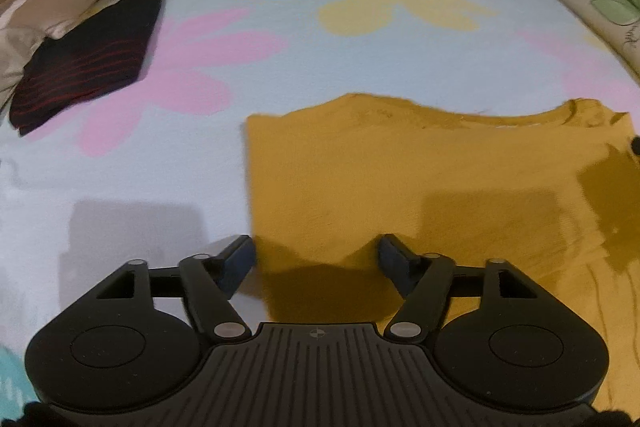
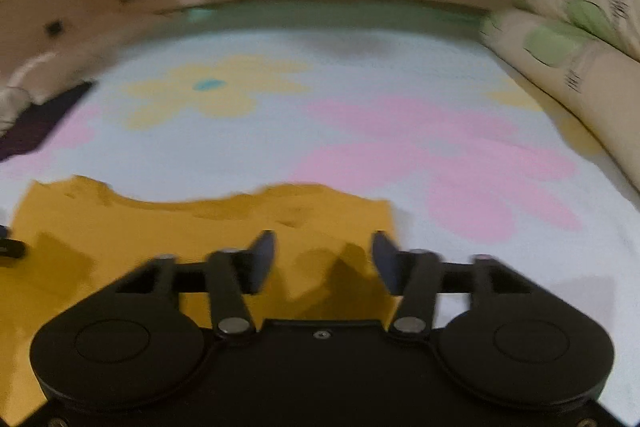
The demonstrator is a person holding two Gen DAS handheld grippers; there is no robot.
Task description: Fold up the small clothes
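Left wrist view: left gripper [image 1: 316,261] wide apart, empty, over the mustard-yellow knit top [image 1: 420,179]; folded dark red-striped garment [image 1: 84,63] at 10 o'clock on the flowered bedsheet [image 1: 320,59].

Right wrist view: right gripper [image 2: 323,261] apart, gripping nothing, above the top's 3 o'clock edge. Sides appear tucked; final fold likely remains.

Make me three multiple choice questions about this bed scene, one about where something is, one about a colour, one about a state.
1. Where does the dark striped garment lie from the left wrist view?
A far left of the bedsheet
B on the mustard shirt
C between the fingers

2. What colour is the shirt under the grippers?
A pink
B mustard yellow
C green

3. How does the left gripper stand?
A shut on the shirt
B open over the shirt's edge
C shut on nothing

Answers: A, it lies beside the pink flower; B, plainly mustard; B, its fingers stand apart.
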